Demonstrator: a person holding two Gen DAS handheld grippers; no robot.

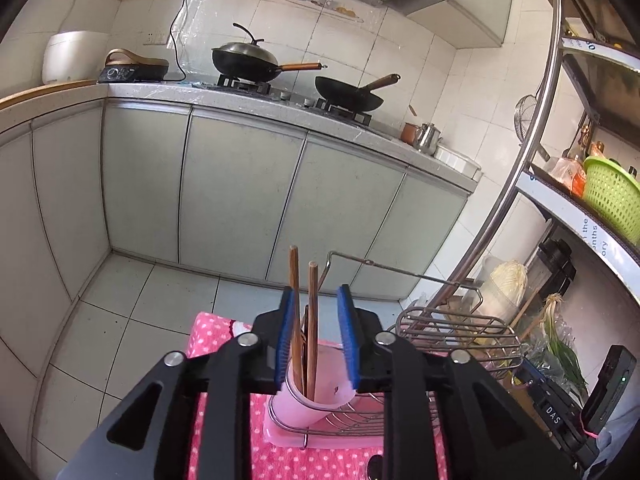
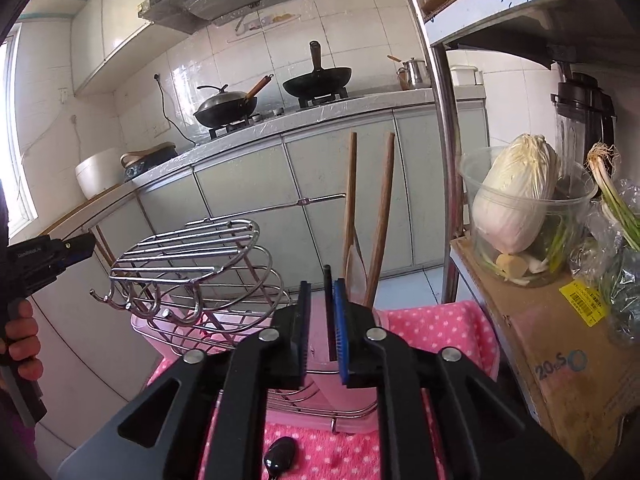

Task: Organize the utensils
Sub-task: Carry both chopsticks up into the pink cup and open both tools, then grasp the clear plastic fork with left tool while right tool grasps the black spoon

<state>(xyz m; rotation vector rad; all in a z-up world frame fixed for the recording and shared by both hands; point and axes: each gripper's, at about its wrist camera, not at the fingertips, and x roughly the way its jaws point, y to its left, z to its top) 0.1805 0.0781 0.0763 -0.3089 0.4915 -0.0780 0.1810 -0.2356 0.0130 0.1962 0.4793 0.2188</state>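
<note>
Two wooden chopsticks [image 1: 304, 344] stand upright in a pink cup [image 1: 320, 396], and we see them between the blue pads of the left gripper [image 1: 317, 338]. Its jaws stand partly apart; the left pad lies against or just beside one stick, we cannot tell which, while the right pad is clear of the other. The cup sits in a wire rack [image 1: 456, 332] over a pink tray [image 1: 280, 432], all on a pink dotted towel [image 1: 216, 340].

From the right wrist view we find the right gripper [image 2: 320, 328] with its jaws narrowly apart, a thin dark utensil [image 2: 329, 312] standing upright in the gap close to the blue pad; whether the pads press on it we cannot tell. Just beyond, the same two chopsticks [image 2: 368, 216] lean apart in a V, with a pale spoon [image 2: 355, 272] between them. At the left edge a hand [image 2: 20, 340] holds the other gripper's handle.

Beside the towel we note a cardboard box [image 2: 560, 352] bearing a clear bowl [image 2: 528, 216] with a cabbage, and a small dark object [image 2: 280, 456] on the towel.
</note>
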